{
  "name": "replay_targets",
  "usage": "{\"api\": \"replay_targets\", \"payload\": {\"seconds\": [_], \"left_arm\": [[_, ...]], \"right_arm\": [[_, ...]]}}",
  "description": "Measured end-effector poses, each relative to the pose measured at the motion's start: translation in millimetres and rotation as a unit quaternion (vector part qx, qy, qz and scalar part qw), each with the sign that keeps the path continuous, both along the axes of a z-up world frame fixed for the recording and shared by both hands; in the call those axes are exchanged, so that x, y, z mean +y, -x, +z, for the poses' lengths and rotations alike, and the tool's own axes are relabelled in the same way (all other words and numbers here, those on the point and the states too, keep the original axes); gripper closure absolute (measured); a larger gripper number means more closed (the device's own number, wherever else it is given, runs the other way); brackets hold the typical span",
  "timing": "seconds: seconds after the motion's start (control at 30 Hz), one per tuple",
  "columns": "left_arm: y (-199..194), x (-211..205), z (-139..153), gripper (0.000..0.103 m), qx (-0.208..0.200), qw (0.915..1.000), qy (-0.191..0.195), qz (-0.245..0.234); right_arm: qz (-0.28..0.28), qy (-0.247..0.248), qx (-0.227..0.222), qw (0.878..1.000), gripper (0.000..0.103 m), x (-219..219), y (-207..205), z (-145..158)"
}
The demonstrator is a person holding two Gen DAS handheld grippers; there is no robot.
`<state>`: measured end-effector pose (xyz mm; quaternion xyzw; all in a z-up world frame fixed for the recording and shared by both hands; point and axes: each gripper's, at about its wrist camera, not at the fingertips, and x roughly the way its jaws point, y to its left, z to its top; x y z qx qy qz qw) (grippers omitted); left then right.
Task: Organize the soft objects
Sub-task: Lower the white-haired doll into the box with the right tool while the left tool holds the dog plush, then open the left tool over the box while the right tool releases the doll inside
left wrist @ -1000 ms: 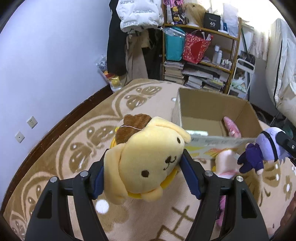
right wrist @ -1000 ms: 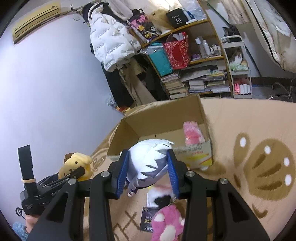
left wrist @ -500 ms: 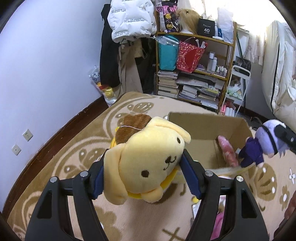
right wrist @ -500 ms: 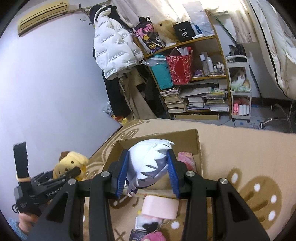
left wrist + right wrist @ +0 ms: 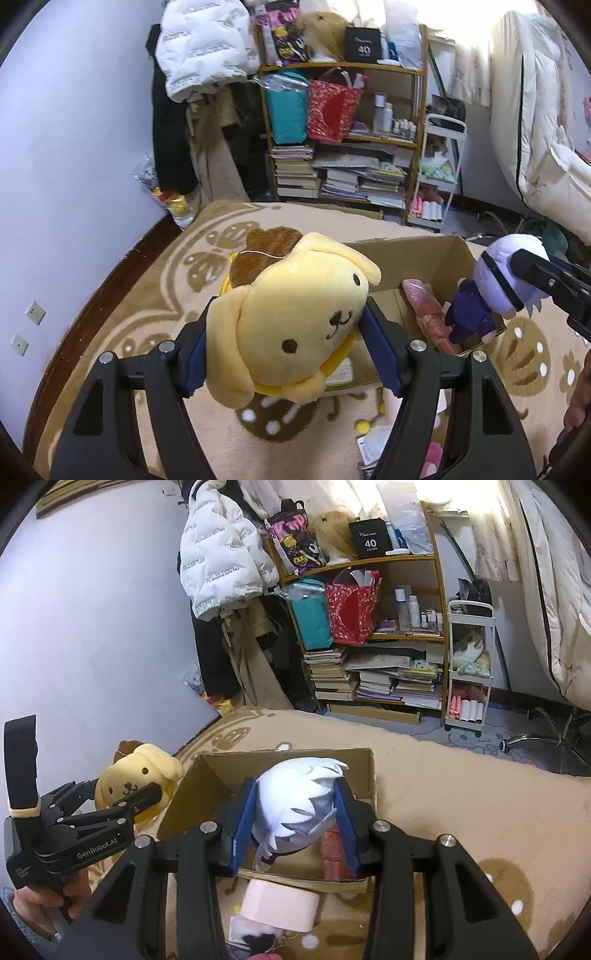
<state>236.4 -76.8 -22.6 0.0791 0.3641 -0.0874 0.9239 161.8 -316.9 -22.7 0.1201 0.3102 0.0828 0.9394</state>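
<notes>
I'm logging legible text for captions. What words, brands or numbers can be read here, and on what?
"40": black box on the top shelf; small lines around it unreadable.
"GenRobot.AI": left gripper body.
White puffer jacket: printed lines too blurred.
Book spines: too small.

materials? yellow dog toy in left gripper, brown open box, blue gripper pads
Yellow dog plush toy: soft pile fabric, matte, fuzzy surface, and it bulges between the pads. Brown open box: looks like corrugated cardboard, dull raw brown with folded flaps. Blue gripper pads: smooth, slightly sheeny, probably rubber or foam; hard to tell.

Yellow dog plush [image 5: 291, 325] in left claw [image 5: 288, 350]
</notes>
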Motion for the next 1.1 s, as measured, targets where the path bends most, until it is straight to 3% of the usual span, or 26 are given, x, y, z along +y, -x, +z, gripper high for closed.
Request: {"api": "replay_targets", "payload": {"seconds": [0.27, 0.4, 0.57, 0.73, 1.03, 1.1], "left_arm": [[-4.4, -20.1, -22.0, 0.029, 0.031, 0.9992, -0.018, -0.017], [-2.3, -21.0, -32.6, 0.027, 0.030, 0.9981, -0.053, -0.006], [-3.2, -16.0, -34.6, 0.026, 0.042, 0.9986, -0.033, -0.004], [1.7, -9.5, -27.7, 0.003, 0.026, 0.9993, -0.026, 0.011], [13.2, -1.4, -14.7, 0.001, 0.034, 0.9993, -0.012, 0.006], [17.3, 1.9, -11.4, 0.001, 0.039, 0.9992, -0.002, 0.009]], "right_arm": [[-0.007, 0.018, 0.027, 0.999, 0.055, 2.1, -10.8, -16.7], [-0.009, 0.013, 0.033, 0.999, 0.054, 2.6, -9.0, -26.8], [-0.004, -0.001, 0.033, 0.999, 0.051, 0.9, -9.5, -27.4], [-0.002, -0.005, 0.033, 0.999, 0.038, 1.4, -11.3, -20.8], [0.005, 0.024, 0.021, 0.999, 0.010, 11.5, 0.6, -6.6], [0.005, 0.023, 0.016, 1.000, 0.007, 12.5, 5.4, -4.3]]}}
